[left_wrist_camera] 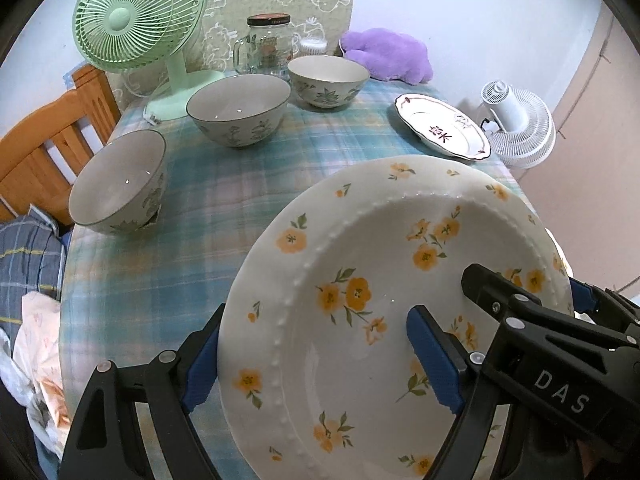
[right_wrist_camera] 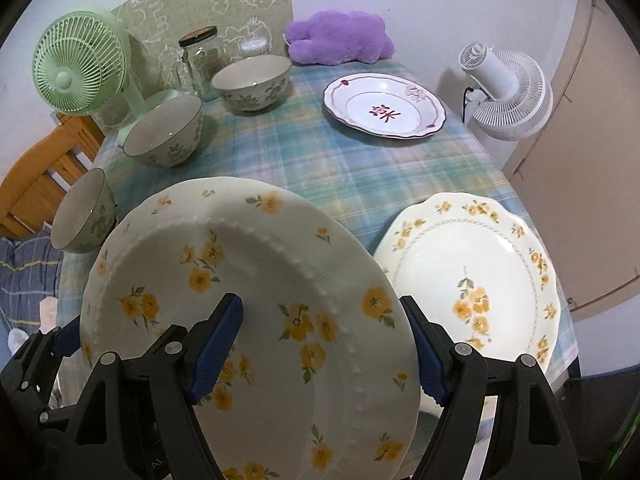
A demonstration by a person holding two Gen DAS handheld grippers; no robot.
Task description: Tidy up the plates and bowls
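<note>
Both grippers grip one raised, tilted plate: the beaded plate with yellow flowers, held clear of the plaid tablecloth. The left gripper clamps its left rim, one blue pad under the edge and the other pad lying on the inner face; the right gripper does the same on the opposite rim, one pad on the face and one behind the edge, so the rim sits between the fingers on each side. To do this well, I judge both hands should travel together at a steady tilt, keeping equal pressure so the glazed rim does not slip, and lower the plate flat onto its target. The likeliest target is the scalloped yellow-flower plate, lying just right of the held one on the cloth. Farther back lies the red-trimmed plate. At left stand three floral bowls: the nearest, the middle, the farthest.
</note>
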